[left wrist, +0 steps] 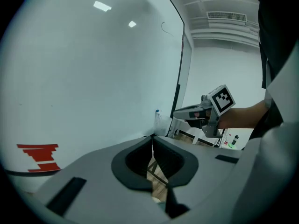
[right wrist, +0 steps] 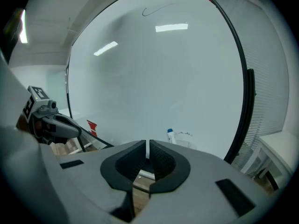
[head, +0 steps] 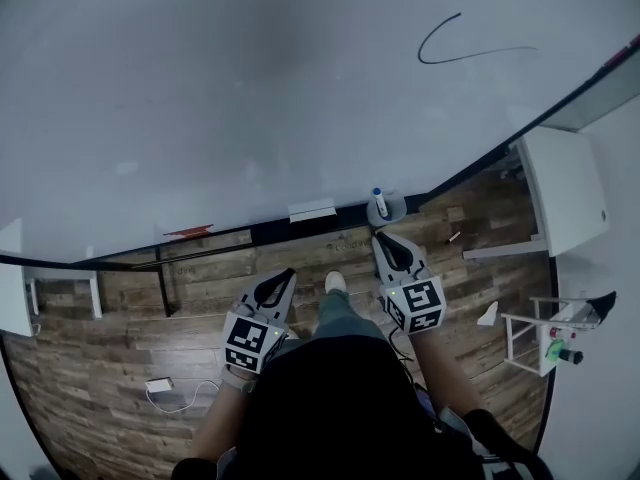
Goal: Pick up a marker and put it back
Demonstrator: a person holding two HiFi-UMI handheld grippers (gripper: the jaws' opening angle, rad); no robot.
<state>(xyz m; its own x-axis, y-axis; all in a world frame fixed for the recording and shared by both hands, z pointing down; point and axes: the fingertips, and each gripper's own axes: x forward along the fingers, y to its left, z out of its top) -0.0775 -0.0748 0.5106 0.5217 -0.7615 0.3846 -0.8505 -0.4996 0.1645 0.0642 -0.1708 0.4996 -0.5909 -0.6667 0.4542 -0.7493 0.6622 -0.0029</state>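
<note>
A marker with a blue cap (head: 379,200) stands upright in a small clear holder (head: 393,209) at the foot of the whiteboard (head: 250,88). My right gripper (head: 384,240) is just below the holder, shut and empty, its tips pointing at it. My left gripper (head: 284,279) hangs lower and to the left, also shut with nothing in it. In the right gripper view the marker (right wrist: 170,135) shows a little right of the closed jaws. The left gripper view has the marker (left wrist: 157,117) ahead and the right gripper (left wrist: 176,114) beside it.
A white eraser (head: 312,210) and a red object (head: 188,232) lie on the board's ledge. A black curved line (head: 445,46) is drawn high on the board. A white cabinet (head: 565,188) and a small cart (head: 550,336) stand at right. A charger and cable (head: 160,385) lie on the wooden floor.
</note>
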